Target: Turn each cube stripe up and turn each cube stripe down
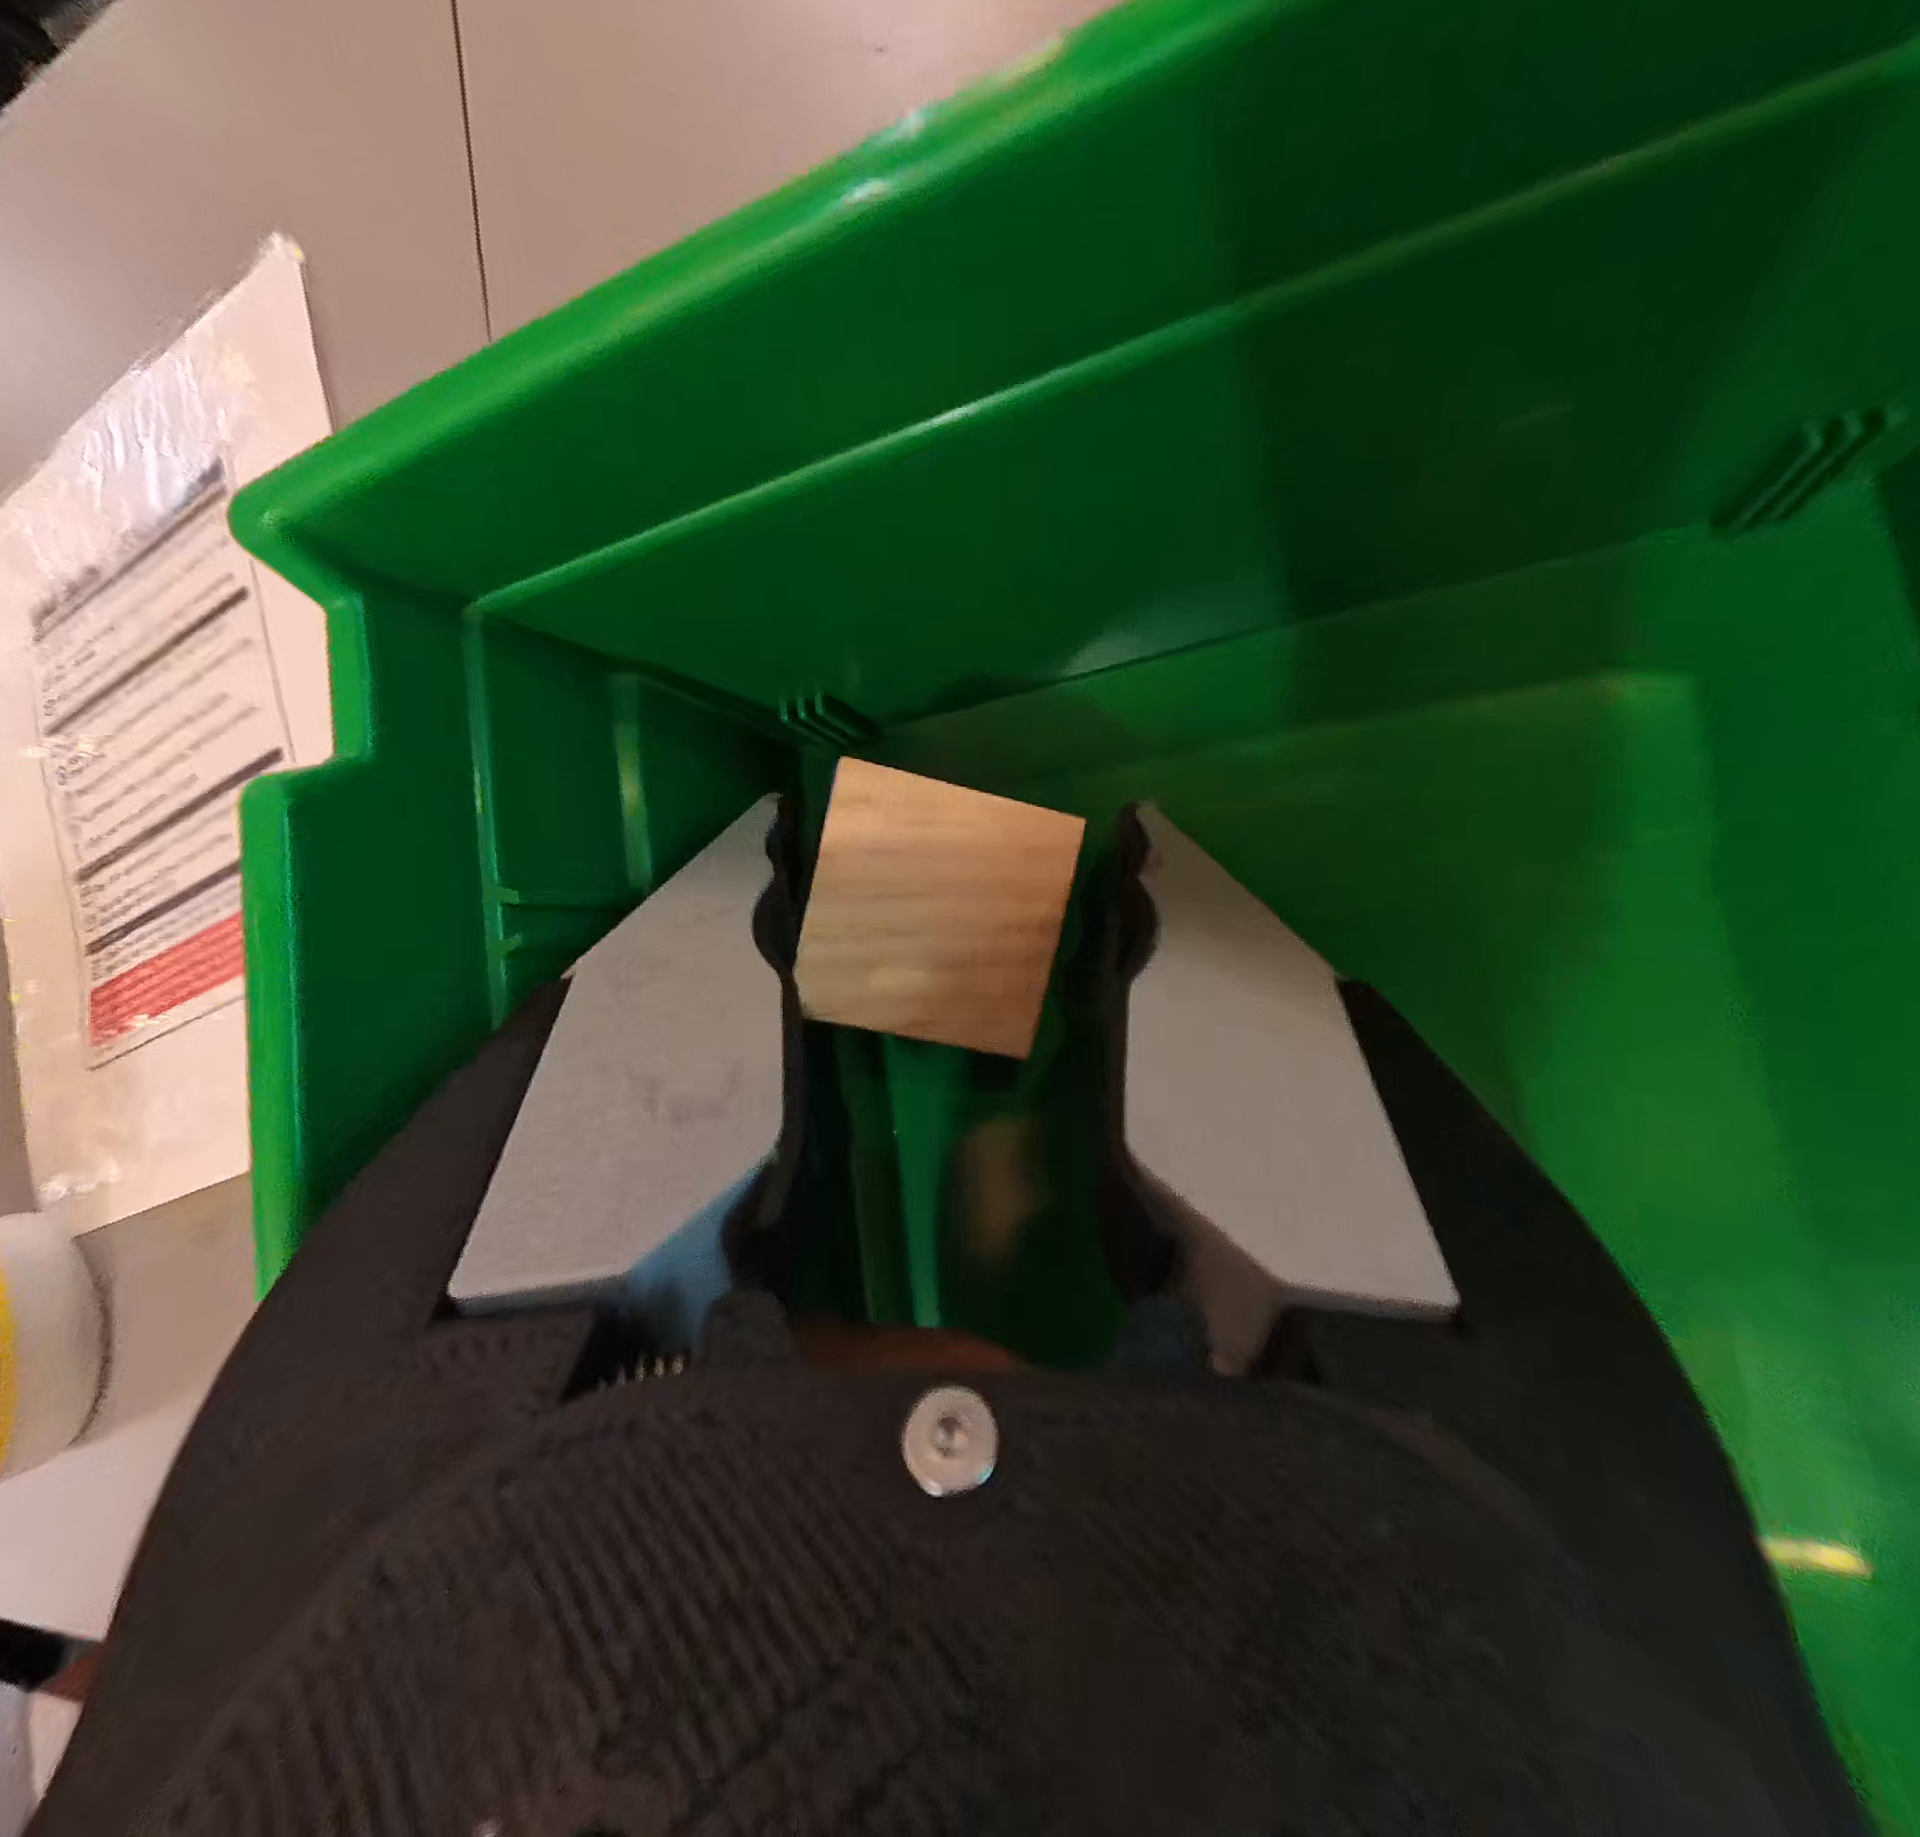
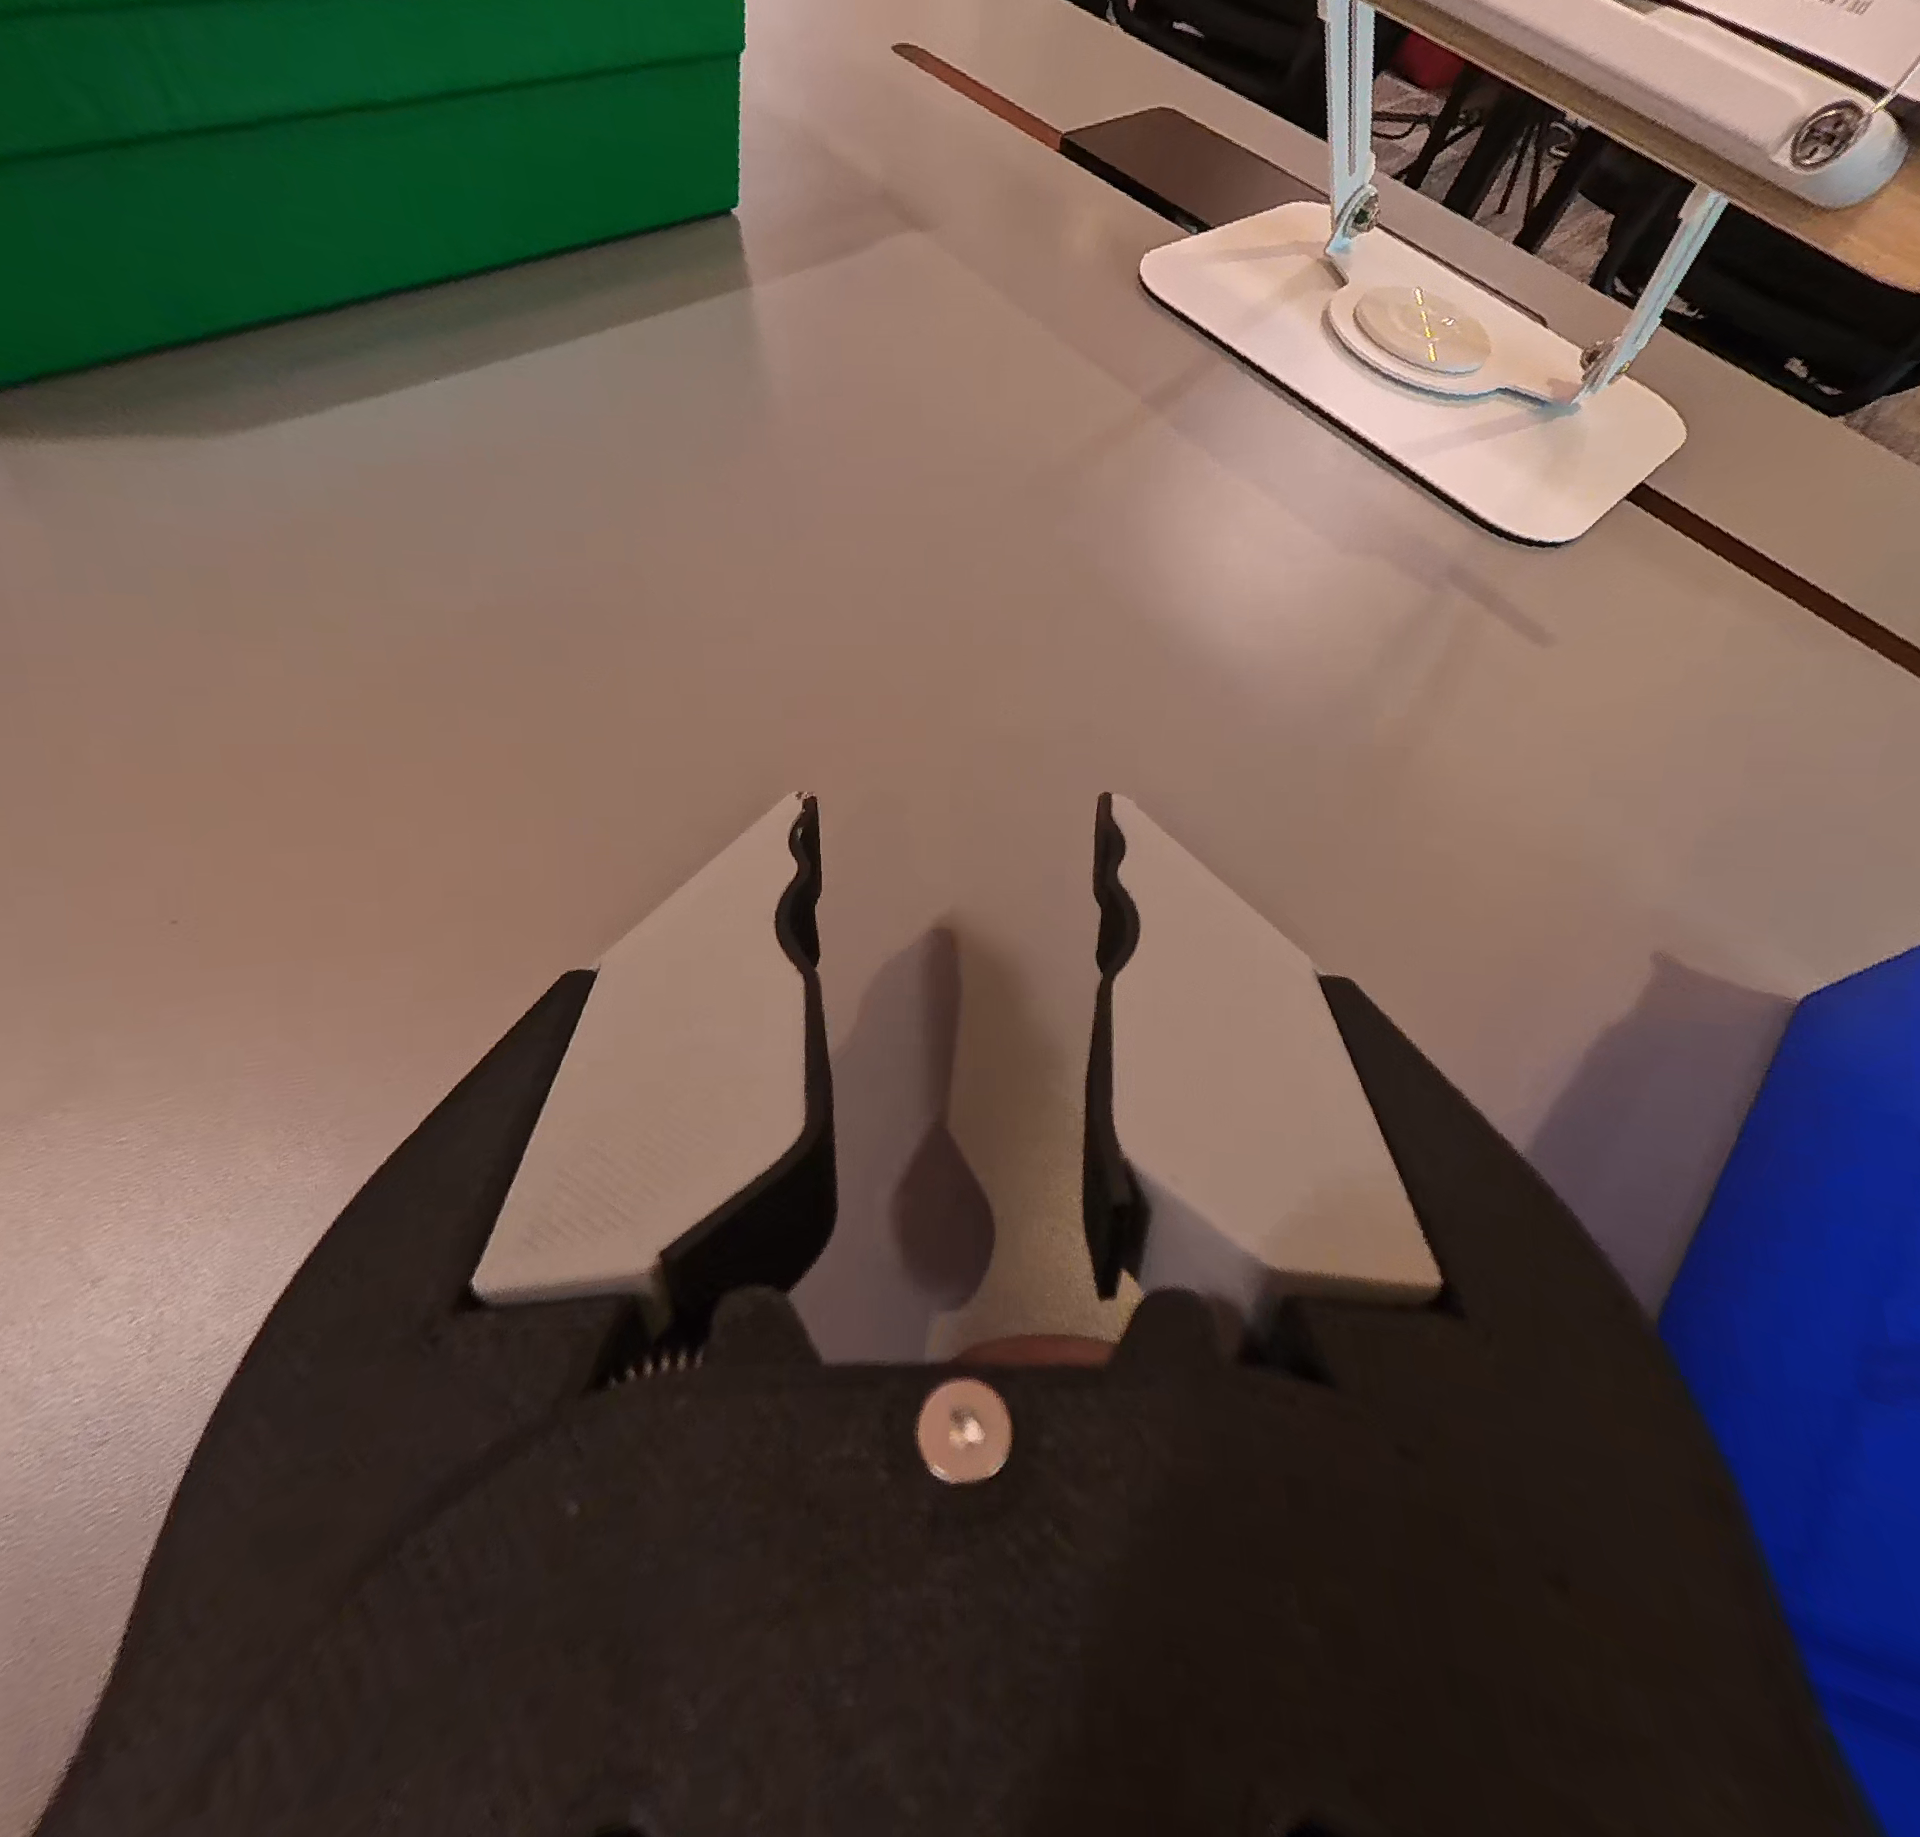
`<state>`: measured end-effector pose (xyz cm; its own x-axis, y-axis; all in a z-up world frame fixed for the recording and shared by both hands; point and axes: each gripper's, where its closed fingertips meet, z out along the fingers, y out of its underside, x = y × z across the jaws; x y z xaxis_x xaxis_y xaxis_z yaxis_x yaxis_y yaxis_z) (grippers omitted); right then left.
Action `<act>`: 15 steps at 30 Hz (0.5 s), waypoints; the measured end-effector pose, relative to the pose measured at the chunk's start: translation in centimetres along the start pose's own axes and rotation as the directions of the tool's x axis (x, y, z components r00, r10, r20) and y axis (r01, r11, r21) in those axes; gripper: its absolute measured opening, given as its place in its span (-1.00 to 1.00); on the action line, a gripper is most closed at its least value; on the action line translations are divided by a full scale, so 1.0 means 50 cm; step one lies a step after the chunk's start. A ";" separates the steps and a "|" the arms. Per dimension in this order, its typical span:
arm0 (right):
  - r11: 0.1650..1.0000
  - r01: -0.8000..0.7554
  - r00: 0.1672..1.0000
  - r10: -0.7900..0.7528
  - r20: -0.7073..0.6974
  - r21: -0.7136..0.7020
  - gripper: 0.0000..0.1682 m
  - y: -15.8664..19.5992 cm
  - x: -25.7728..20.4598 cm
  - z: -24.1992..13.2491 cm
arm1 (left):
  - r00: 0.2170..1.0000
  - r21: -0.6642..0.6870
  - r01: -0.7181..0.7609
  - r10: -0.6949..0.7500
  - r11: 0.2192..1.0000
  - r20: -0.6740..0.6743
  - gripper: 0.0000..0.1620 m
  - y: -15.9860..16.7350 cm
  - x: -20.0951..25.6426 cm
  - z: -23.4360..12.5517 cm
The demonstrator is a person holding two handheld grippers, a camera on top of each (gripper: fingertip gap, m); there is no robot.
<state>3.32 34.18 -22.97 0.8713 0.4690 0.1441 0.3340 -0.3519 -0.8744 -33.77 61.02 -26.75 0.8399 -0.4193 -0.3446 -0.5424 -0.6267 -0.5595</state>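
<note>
In the left wrist view, my left gripper (image 1: pixel 951 821) is shut on a plain wooden cube (image 1: pixel 935 904), held tilted between the two fingers (image 1: pixel 774 914). No stripe shows on the face towards the camera. The cube hangs inside a green plastic bin (image 1: pixel 1143 416), near its inner corner. A blurred tan shape (image 1: pixel 992 1195) lies below on the bin floor; I cannot tell what it is. In the right wrist view, my right gripper (image 2: pixel 956 800) is open and empty, low over the grey table (image 2: pixel 623 644).
The green bin's outer wall (image 2: pixel 364 125) stands at the far left of the right wrist view. A white stand (image 2: pixel 1413 353) sits at the right back. A blue object (image 2: pixel 1808 1320) lies close on the right. A laminated sheet (image 1: pixel 145 748) lies left of the bin.
</note>
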 end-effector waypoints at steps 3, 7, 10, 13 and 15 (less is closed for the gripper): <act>1.000 -0.008 1.000 0.008 0.008 0.003 -0.41 -0.001 -0.002 -0.001 | 0.997 0.024 -0.065 0.063 0.998 0.047 -0.36 -0.002 -0.001 -0.004; 1.000 -0.005 1.000 0.005 0.002 -0.002 -0.41 0.002 0.001 0.000 | 0.989 0.022 -0.136 0.135 0.990 0.066 -0.38 -0.001 0.007 -0.008; 1.000 -0.014 1.000 0.014 0.003 -0.001 -0.41 0.002 0.003 -0.001 | 0.984 0.018 -0.164 0.162 0.986 0.074 -0.38 -0.004 0.012 -0.016; 1.000 -0.022 1.000 0.022 0.006 0.001 -0.41 0.002 0.004 -0.001 | 0.973 0.053 -0.210 0.204 0.976 0.106 -0.39 -0.018 0.015 -0.037; 1.000 -0.024 1.000 0.024 0.010 0.003 -0.41 0.001 0.003 -0.001 | 0.968 0.090 -0.232 0.220 0.969 0.123 -0.39 -0.030 0.018 -0.060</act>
<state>3.50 34.17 -22.97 0.8757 0.4682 0.1184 0.3117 -0.3607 -0.8791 -32.26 59.61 -23.99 0.6956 -0.4634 -0.5491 -0.7185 -0.4507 -0.5298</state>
